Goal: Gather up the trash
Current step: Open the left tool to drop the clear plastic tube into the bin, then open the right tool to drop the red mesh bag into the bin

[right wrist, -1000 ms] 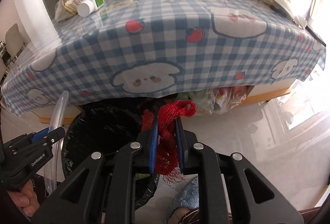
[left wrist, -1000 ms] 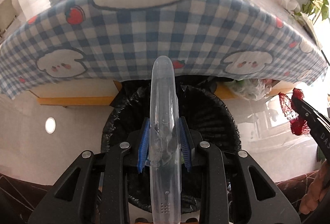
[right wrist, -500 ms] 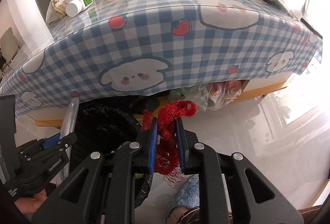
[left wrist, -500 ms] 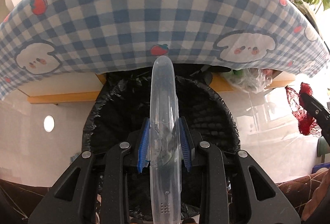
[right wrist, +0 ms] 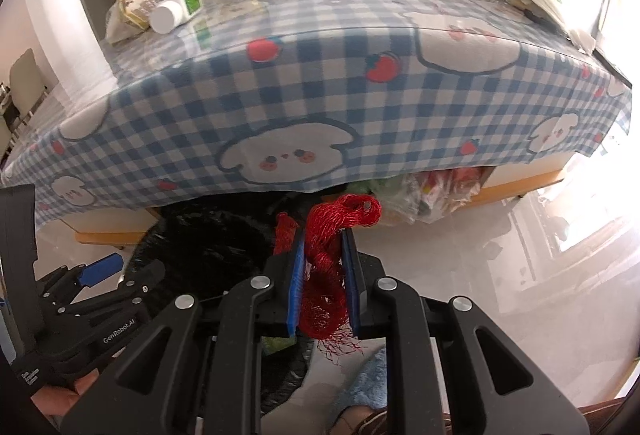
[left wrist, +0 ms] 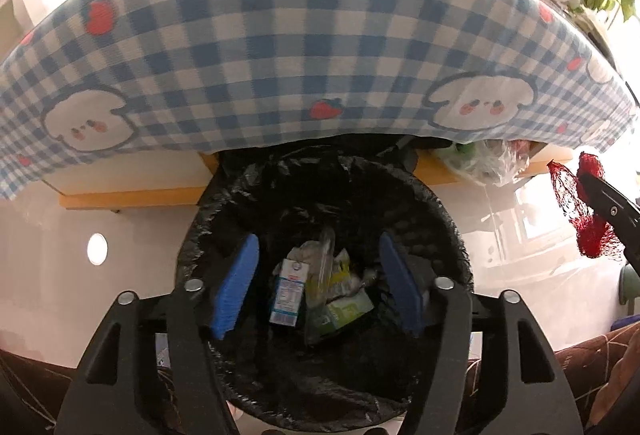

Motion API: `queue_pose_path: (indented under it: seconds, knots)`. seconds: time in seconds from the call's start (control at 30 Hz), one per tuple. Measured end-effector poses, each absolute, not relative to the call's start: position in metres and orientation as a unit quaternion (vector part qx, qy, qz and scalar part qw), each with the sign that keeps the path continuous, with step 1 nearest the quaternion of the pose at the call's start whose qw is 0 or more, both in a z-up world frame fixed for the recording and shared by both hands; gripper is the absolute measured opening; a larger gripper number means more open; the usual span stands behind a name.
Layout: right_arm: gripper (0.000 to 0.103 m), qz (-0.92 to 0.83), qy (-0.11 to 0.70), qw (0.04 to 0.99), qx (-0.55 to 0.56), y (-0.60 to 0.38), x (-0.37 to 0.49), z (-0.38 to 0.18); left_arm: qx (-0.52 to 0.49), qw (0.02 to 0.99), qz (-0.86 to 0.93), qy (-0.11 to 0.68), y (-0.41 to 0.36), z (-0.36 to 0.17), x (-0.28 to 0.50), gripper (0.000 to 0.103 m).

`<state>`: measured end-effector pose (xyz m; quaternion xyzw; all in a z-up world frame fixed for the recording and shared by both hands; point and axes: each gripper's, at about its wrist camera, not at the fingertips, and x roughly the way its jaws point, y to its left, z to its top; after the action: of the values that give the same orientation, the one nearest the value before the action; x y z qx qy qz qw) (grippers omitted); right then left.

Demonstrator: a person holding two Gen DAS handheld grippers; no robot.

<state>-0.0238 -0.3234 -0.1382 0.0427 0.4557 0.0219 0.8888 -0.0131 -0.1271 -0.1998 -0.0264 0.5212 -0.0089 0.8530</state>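
Trash sits in the black-lined bin below the checked tablecloth, a small carton and wrappers at its bottom; the left gripper hangs above with fingers spread wide, holding nothing; at 3 o'clock, the right gripper pinches a red mesh bag.

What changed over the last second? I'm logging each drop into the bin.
The left tool opened over the bin and let go of the clear plastic piece it held; that piece can't be clearly picked out among the trash inside. The right tool stayed shut on the red net, beside the bin. The tablecloth and the items on top are unchanged.
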Motion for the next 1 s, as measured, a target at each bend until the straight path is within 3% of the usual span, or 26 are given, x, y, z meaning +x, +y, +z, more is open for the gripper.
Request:
queue_pose_path:
  seconds: [0.2, 0.33, 1.0]
  knots:
    - [0.017, 0.04, 0.462, 0.885, 0.043, -0.299, -0.024, -0.144, -0.036, 0.862, -0.001, 0.506, -0.104, -0.194, -0.02, 0.09]
    - [0.017, 0.049, 0.466, 0.882, 0.037, -0.277, -0.024, -0.151, -0.047, 0.866, 0.001, 0.498, -0.084, -0.192, -0.023, 0.096]
    - [0.017, 0.1, 0.477, 0.873, 0.012, -0.185, -0.027, -0.163, -0.074, 0.865, 0.05, 0.495, 0.014, -0.191, -0.038, 0.097]
